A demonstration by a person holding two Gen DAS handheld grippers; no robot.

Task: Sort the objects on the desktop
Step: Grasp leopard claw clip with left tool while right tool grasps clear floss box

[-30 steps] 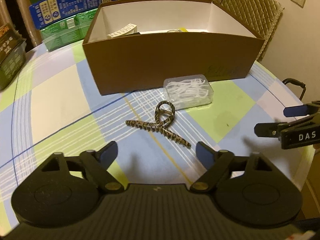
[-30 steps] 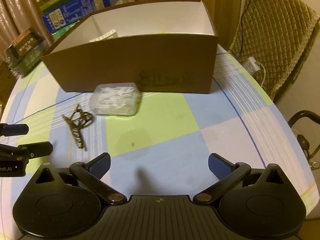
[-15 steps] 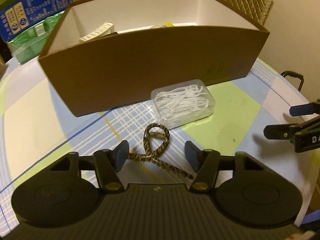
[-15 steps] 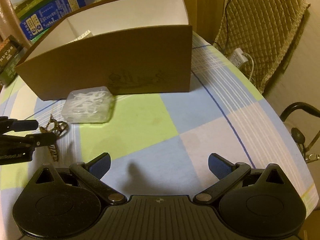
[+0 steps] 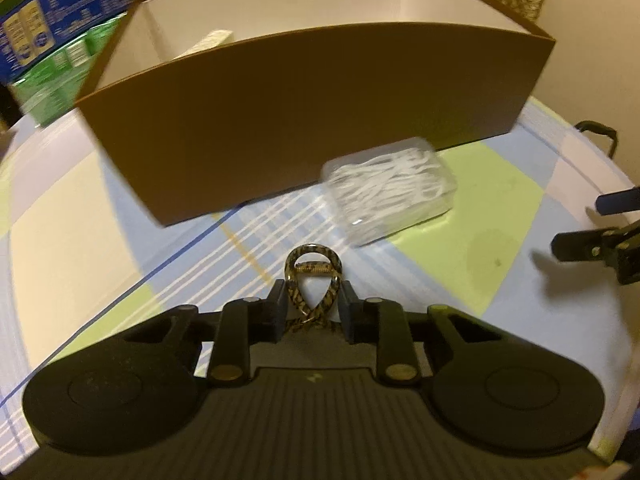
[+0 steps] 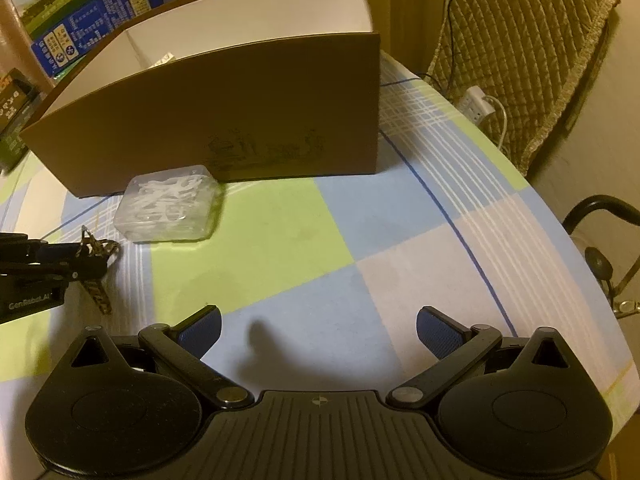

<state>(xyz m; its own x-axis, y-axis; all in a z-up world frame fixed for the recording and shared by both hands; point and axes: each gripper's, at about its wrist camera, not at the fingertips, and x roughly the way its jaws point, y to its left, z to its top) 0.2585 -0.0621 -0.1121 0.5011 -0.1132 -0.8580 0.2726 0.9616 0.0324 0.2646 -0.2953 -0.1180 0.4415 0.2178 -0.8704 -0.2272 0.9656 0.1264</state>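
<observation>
Glossy tortoiseshell plastic hair clip (image 5: 313, 280), clear glossy plastic case (image 5: 394, 188) of white plastic floss picks, matt brown cardboard box (image 5: 304, 120) with smooth white inside, smooth checked tablecloth (image 6: 280, 240), matt black plastic left gripper (image 5: 313, 312), quilted cloth chair cover (image 6: 520, 40).

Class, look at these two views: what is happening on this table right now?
A person with a gripper in each hand is sorting small items. The left gripper has shut on a leopard-print hair clip lying on the checked tablecloth. The right gripper is open and holds nothing, over bare cloth. A clear case of floss picks sits on the table just in front of the brown cardboard box, which already holds a few items.
</observation>
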